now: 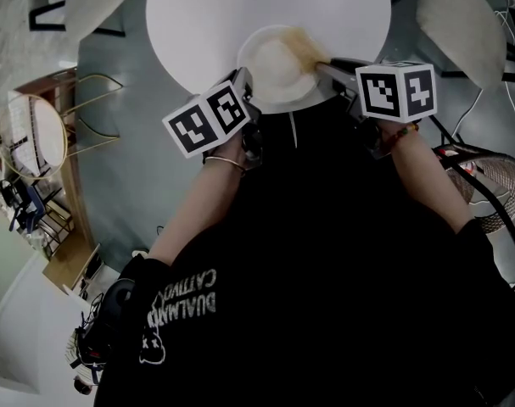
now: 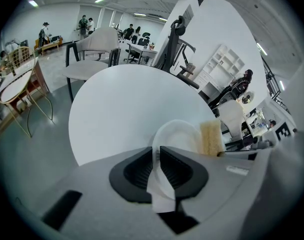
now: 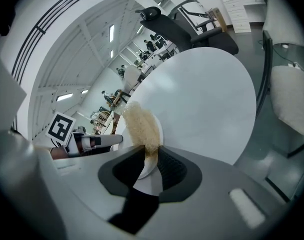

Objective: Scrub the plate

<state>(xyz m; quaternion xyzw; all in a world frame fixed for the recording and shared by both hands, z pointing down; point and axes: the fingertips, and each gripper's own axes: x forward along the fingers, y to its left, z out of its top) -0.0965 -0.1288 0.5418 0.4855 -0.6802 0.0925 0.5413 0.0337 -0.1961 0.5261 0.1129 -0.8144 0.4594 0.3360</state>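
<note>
Stretching both bare forearms forward and down. Clamping the left gripper (image 1: 244, 80) jaws on the near rim of the smooth white plate (image 1: 272, 73), at the near edge of the round white table (image 1: 202, 15). Pinching a coarse tan sponge (image 1: 307, 46) in the right gripper (image 1: 322, 69), against the plate's right side. Standing over glossy grey floor (image 1: 121, 151), between pale cushioned chairs (image 1: 461, 15).

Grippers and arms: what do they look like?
Both the left gripper and right gripper are grey with black ribbed pads and a white cube of black square markers. The person wears a black short-sleeved top with white print, a thin bangle on the left wrist, a multicoloured bracelet on the right.
</note>
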